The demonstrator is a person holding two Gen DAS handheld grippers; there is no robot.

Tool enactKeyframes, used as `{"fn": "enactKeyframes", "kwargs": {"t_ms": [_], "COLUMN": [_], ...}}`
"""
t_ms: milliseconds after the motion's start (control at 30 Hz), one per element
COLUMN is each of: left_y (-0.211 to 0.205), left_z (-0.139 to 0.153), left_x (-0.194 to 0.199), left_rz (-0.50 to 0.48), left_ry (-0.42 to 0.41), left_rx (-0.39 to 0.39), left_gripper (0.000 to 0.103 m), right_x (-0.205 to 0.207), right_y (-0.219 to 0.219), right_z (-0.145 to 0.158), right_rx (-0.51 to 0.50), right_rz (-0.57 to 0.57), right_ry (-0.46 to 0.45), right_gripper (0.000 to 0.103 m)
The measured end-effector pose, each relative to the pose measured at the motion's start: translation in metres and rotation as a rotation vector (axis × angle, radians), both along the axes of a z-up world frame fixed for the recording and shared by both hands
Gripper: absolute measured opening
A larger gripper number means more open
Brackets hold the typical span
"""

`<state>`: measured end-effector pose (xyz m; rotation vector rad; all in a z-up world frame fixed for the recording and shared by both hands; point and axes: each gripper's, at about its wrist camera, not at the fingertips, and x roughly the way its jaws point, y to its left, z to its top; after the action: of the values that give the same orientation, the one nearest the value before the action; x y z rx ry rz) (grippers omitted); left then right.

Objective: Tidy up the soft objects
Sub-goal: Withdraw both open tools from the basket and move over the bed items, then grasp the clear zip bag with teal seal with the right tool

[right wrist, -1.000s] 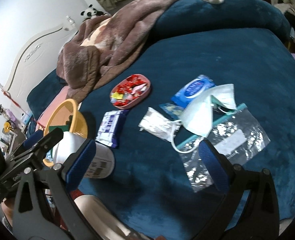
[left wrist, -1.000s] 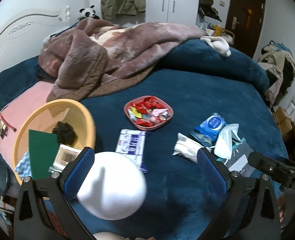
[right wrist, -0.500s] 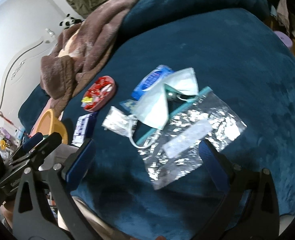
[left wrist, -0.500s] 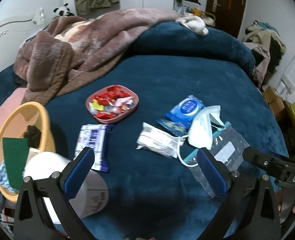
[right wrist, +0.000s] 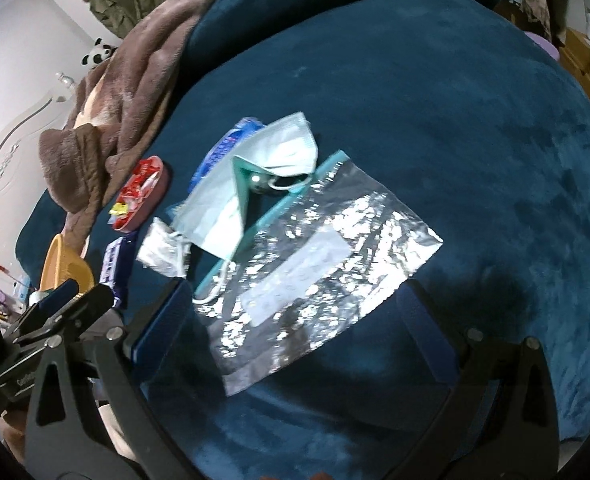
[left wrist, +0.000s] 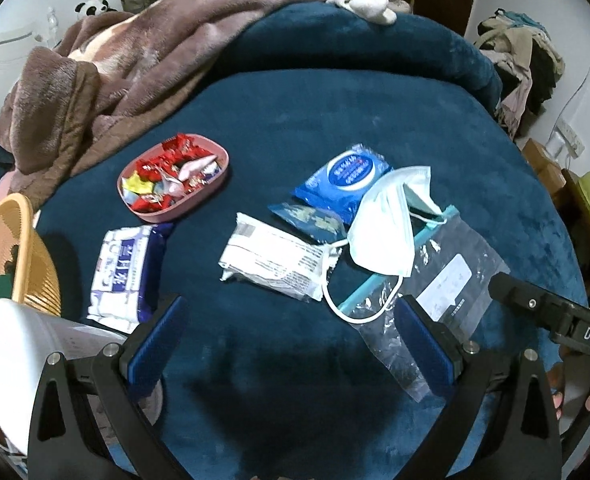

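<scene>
On the dark blue bed lie a white face mask, a clear zip bag with a teal strip, a blue wipes pack, a white packet and a purple-white tissue pack. My left gripper is open and empty above the bed, short of the white packet. My right gripper is open and empty, its fingers either side of the zip bag's near end.
A pink dish of sweets sits left of centre. A yellow basket and a white tub are at the left edge. A brown blanket is heaped at the back. Clothes pile up on the right.
Both grippers have swung right and forward. The basket and white tub slid to the left edge of the left view. The zip bag now fills the middle of the right view.
</scene>
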<state>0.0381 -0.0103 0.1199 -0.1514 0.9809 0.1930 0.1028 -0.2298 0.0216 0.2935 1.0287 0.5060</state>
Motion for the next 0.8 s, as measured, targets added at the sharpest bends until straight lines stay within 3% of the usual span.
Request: {"fn": "enactKeyframes", "kwargs": {"t_ms": [200, 567, 800], "left_y": [-0.002, 0.005, 0.013], "left_z": [-0.017, -0.034, -0.044], "left_x": [0.006, 0.014, 0.017], "left_rz": [-0.008, 0.000, 0.020], "left_ry": [0.035, 0.067, 0.088], "left_rx": [-0.023, -0.046, -0.065], "left_gripper": [0.102, 0.102, 0.102], "right_x": [0.010, 0.043, 0.018], "right_y": [0.000, 0.021, 0.059], "right_z": [-0.024, -0.037, -0.050], "right_rx": [-0.036, -0.137, -0.348], "right_rz": [-0.001, -0.002, 0.154], "right_ry": [0.042, 0.031, -0.094], "right_gripper": [0.103, 0.103, 0.103]}}
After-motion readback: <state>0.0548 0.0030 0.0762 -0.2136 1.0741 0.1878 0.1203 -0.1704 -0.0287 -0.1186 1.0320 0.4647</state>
